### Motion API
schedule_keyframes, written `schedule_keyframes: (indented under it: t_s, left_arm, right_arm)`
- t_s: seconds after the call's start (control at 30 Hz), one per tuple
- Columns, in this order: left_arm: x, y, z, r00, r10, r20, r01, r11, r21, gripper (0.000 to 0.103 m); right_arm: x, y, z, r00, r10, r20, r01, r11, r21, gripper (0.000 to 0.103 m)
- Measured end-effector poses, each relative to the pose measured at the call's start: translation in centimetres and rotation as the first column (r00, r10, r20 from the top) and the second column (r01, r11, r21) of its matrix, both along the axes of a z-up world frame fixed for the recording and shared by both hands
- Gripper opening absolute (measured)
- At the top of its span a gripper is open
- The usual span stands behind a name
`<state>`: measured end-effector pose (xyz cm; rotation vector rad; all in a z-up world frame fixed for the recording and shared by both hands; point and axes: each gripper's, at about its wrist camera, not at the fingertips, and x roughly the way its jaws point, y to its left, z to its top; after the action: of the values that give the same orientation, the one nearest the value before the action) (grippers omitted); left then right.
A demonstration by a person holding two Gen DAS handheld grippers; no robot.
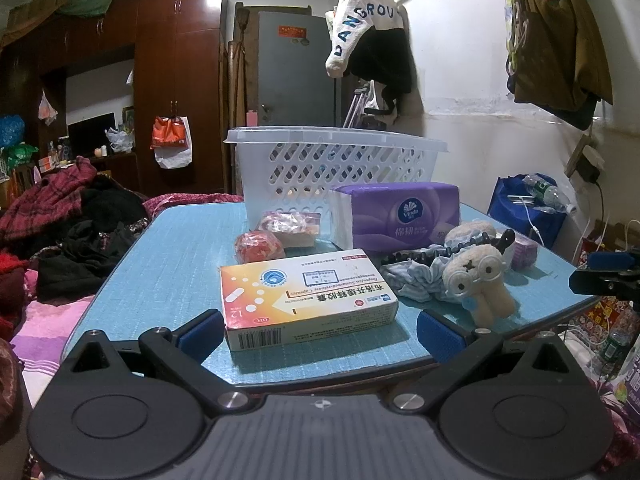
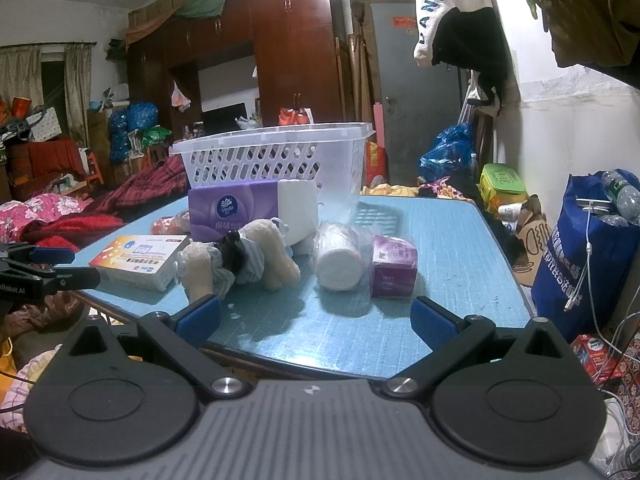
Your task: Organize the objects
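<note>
Both tools were spread and empty: left tool (image 1: 320,330) straddled the medicine box (image 1: 308,300) at the table's (image 1: 160,248) near edge; right tool (image 2: 316,320) hovered short of the purple packet (image 2: 392,266). The basket (image 1: 336,164) stood far. Risk: an off-centre grip could nudge the box off the edge.

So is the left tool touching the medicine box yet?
Apart. In the left wrist view, the left tool stands open, with blue table visible between the medicine box and the right finger; its left finger looks just clear.
</note>
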<state>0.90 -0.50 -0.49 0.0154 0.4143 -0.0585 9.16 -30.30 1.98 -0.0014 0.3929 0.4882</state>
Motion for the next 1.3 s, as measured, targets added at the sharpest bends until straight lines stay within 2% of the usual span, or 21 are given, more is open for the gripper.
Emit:
schedule_keyframes:
  t_s: [1.3]
  left_arm:
    - [-0.11, 0.08, -0.09, 1.0, -0.005, -0.006, 0.005, 1.0, -0.004, 0.103]
  right_arm:
    - [0.2, -0.25, -0.06, 1.0, -0.011, -0.004, 0.011, 1.0, 0.013, 0.103]
